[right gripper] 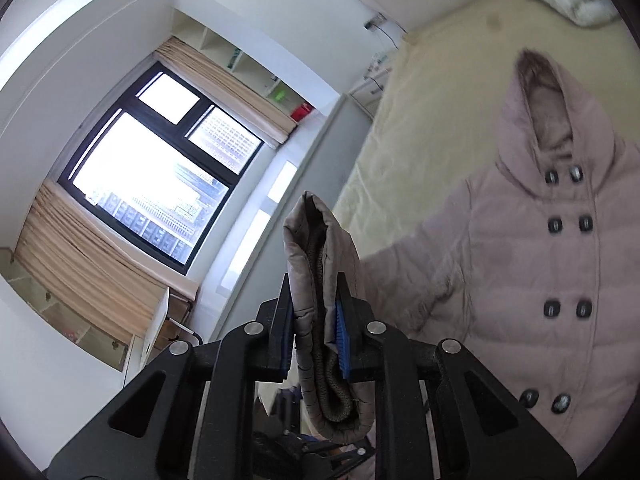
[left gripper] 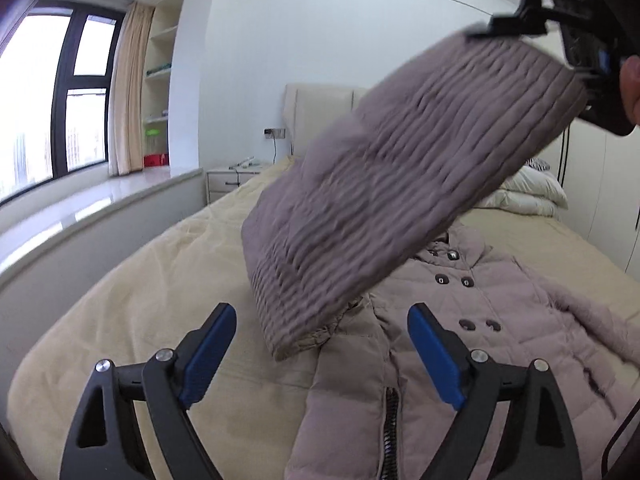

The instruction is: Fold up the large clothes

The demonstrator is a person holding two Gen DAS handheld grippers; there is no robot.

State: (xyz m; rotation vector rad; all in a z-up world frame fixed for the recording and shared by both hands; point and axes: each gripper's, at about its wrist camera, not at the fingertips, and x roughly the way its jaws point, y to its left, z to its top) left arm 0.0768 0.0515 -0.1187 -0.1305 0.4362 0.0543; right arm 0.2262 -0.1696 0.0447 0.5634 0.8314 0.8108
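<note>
window [right gripper: 156, 176], curtain [left gripper: 130, 92], pillow [left gripper: 528, 196], nightstand [left gripper: 230, 178]

The left gripper [left gripper: 322, 330] was built of matte black plastic: two angular fingers on scissor-like linkage arms with triangular cut-outs, pinned by round silver screws. Ribbed blue pads [left gripper: 208, 354] lined the inner faces of the jaws. The right gripper [right gripper: 316, 326] was the same make, black with silver pivot screws and blue ribbed pads [right gripper: 343, 338]. A thin black cable ran along the near right edge of the left wrist view.
</note>
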